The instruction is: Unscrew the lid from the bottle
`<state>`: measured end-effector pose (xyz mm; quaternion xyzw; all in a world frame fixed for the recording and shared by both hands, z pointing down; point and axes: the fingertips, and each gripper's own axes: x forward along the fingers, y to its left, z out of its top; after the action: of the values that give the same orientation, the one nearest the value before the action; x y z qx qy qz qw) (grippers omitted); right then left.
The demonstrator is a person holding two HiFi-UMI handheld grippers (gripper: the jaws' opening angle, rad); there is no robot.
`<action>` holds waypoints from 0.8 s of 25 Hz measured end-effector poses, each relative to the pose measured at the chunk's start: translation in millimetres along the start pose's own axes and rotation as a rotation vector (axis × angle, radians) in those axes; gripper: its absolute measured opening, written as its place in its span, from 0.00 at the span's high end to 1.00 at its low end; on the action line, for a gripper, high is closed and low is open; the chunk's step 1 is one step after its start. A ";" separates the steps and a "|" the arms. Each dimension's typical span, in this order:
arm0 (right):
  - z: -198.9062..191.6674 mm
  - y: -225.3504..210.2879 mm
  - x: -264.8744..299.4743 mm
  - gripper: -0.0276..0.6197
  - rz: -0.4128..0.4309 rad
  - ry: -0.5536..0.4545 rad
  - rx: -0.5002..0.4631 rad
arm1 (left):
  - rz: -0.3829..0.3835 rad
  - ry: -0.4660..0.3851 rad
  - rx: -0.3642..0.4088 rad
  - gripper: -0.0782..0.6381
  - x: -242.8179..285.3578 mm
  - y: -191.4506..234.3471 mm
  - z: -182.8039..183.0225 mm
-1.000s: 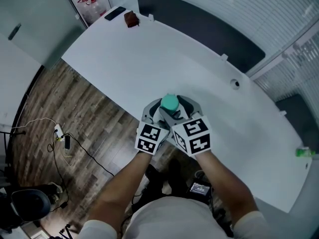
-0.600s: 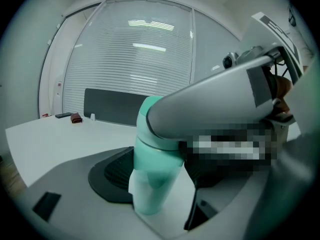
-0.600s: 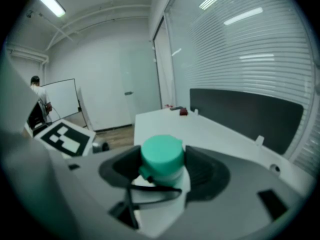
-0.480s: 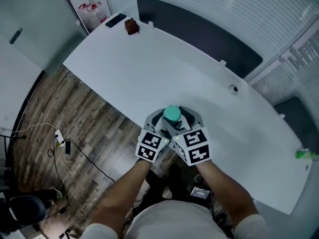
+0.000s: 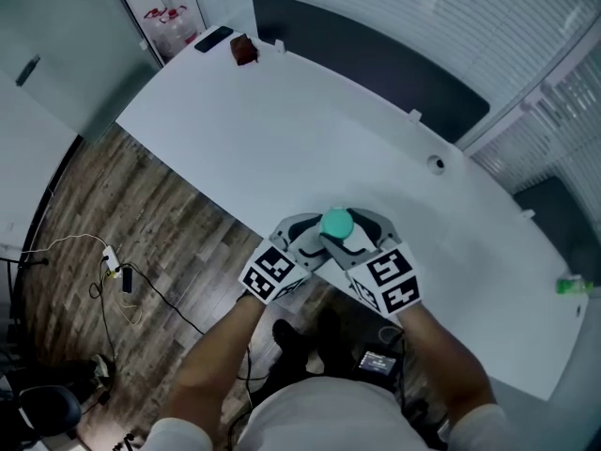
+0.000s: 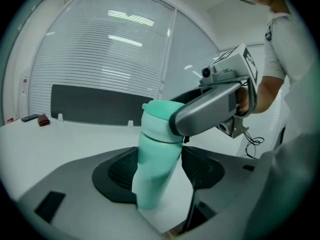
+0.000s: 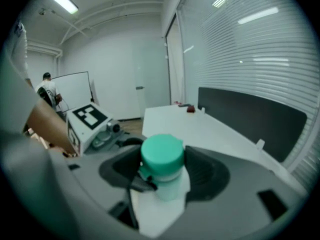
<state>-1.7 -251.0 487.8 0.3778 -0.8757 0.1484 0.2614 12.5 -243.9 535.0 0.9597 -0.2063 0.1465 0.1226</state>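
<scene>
Mint-green bottle [image 6: 150, 194], lid [image 5: 336, 223] on: L gripper [image 6: 160, 170] just closing round body, R gripper [image 7: 164, 173] clamps lid.

Office: long white desk [image 5: 282, 130], dark privacy panel [image 5: 376, 54], window blinds [image 6: 115, 49], whiteboard [image 7: 75, 91], wood-look floor [image 5: 141, 214].

No legible text, brands or numbers, only square markers on tool cubes [image 5: 273, 273]
</scene>
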 end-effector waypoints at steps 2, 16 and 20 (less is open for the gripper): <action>-2.5 0.1 -5.0 0.51 0.047 0.007 -0.025 | -0.070 0.019 0.021 0.50 -2.1 -5.6 -1.0; -1.4 -8.4 -4.9 0.51 -0.123 -0.001 0.104 | 0.274 0.001 0.065 0.48 15.8 0.0 -3.6; -1.7 -12.3 -4.5 0.51 -0.174 -0.008 0.135 | 0.347 0.002 0.034 0.48 19.5 2.9 -3.6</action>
<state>10.6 -255.9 487.5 0.4697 -0.8287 0.1823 0.2437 27.4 -252.4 545.3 0.9115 -0.3660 0.1699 0.0797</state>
